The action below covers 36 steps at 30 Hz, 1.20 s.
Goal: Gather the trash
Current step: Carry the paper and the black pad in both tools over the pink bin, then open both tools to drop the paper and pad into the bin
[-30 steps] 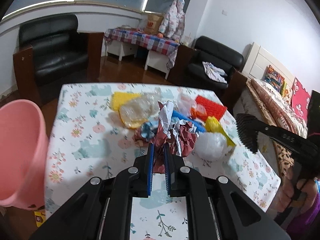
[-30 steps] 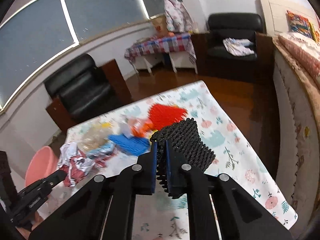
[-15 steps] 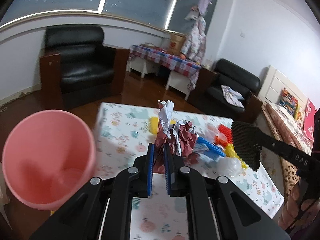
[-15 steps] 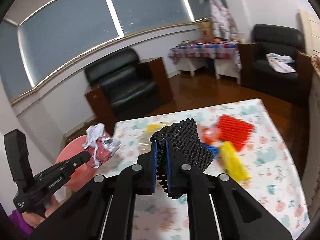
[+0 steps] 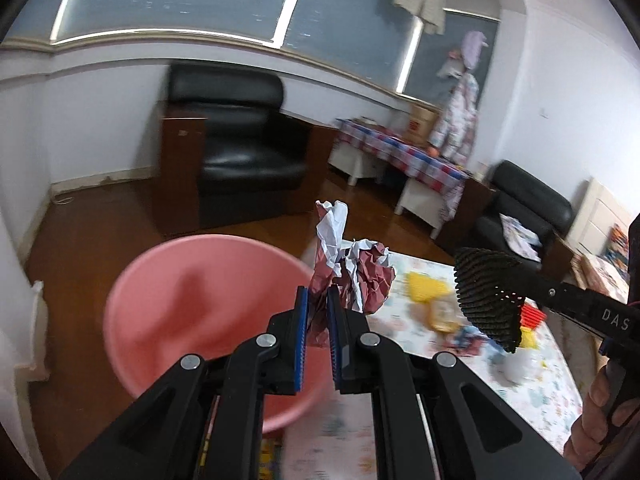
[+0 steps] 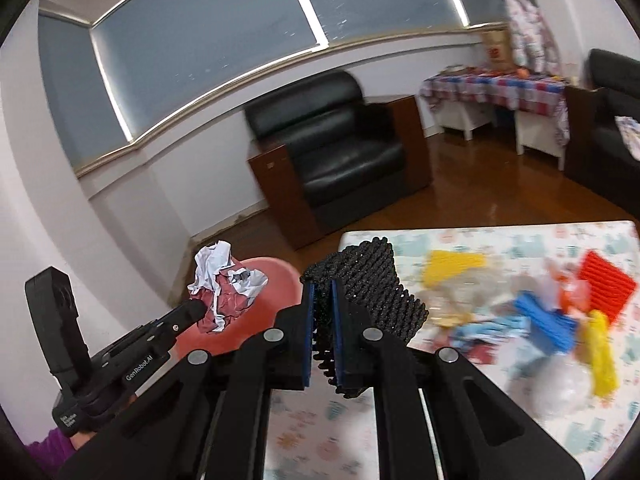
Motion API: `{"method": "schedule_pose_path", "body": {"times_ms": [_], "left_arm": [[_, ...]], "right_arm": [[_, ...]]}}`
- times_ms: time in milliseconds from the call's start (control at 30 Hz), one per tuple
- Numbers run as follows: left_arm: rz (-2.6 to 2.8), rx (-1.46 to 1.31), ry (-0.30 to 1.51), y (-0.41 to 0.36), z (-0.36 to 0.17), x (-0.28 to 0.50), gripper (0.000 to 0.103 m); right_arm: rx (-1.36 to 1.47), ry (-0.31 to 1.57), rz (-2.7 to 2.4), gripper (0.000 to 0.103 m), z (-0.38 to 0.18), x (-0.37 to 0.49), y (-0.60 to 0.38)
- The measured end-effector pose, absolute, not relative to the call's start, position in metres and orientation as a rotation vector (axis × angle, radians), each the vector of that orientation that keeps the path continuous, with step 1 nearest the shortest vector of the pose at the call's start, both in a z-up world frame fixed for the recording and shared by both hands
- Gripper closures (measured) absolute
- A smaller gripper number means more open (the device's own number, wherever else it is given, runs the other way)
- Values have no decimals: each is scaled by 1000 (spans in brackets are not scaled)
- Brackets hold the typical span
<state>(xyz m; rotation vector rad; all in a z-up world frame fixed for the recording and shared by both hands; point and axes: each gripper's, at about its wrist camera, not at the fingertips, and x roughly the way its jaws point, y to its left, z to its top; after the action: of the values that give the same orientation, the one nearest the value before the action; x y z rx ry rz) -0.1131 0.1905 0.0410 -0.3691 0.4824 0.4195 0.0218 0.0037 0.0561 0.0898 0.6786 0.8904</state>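
Left gripper (image 5: 317,309), clamping crumpled paper (image 5: 352,268) pointing 12 o'clock, has swung over the pink bin (image 5: 200,312); right gripper (image 6: 322,312) pinches black mesh (image 6: 376,284).

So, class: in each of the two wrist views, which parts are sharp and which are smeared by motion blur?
Left wrist view: the left gripper and its crumpled paper are sharp; the pink bin and table are smeared. Right wrist view: the right gripper and black mesh piece are sharp; the table litter is blurred.

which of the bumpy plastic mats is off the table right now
The black mat, clamped in the right gripper. The red mat, blue mat and yellow ones lie on the table.
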Motion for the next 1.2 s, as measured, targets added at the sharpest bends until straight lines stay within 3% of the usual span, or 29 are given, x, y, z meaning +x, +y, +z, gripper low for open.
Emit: {"method": "schedule_pose_path", "body": {"times_ms": [633,733,800,900,967,1200], "left_arm": [[569,-428,631,252,-7,-140,91],[567,-451,636,255,-10,-140,80],[574,-463,633,258,-11,-141,67],[580,-467,632,259,-12,-143,65],[581,-469,633,258,-13,-143,64],[589,-477,634,257,-14,-144,64]], "right_arm": [[127,984,1118,94,2,20,142],[115,1010,1119,94,-5,20,150],[106,1039,1121,93,-10,20,154],[93,1050,1133,85,-12,19,158],[81,1033,1134,70,-10,17,158],[71,994,1171,66,-2,9,148]]}}
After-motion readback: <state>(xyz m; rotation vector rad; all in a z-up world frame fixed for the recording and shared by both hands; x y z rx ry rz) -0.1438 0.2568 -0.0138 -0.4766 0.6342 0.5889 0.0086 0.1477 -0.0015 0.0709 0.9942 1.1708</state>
